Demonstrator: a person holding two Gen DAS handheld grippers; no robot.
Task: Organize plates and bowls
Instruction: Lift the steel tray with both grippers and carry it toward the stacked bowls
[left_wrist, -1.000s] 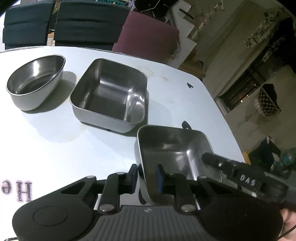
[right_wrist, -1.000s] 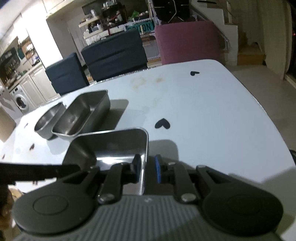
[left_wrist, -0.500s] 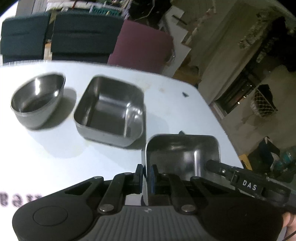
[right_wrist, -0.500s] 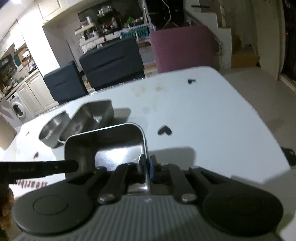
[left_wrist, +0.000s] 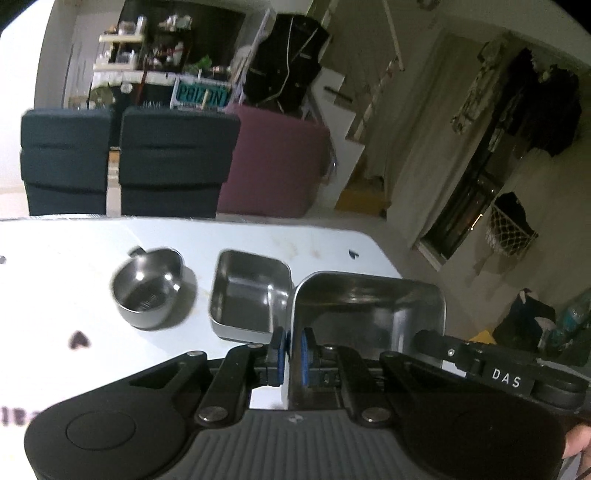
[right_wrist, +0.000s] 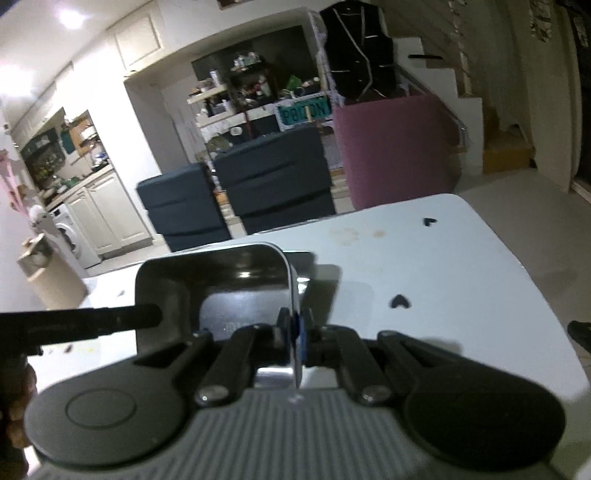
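Note:
A square steel container (left_wrist: 369, 310) hangs above the white table (left_wrist: 66, 288), held from both sides. My left gripper (left_wrist: 291, 350) is shut on its left wall. My right gripper (right_wrist: 294, 332) is shut on its right wall, and the same square steel container (right_wrist: 221, 280) fills the middle of the right wrist view. A second square steel container (left_wrist: 247, 295) rests on the table just beyond and to the left. A round steel bowl (left_wrist: 147, 291) stands further left. The other gripper's body crosses each view at the side.
Two dark chairs (left_wrist: 170, 162) and a maroon chair (left_wrist: 273, 162) stand at the table's far edge. Small black heart marks (right_wrist: 399, 302) dot the tabletop. The table's right edge (right_wrist: 517, 266) drops to the floor. A washing machine (right_wrist: 74, 236) and kitchen units lie far left.
Both grippers closed onto the near square container's opposite walls and lifted it off the table. The view has tilted up, so the other container and bowl now sit lower and further away.

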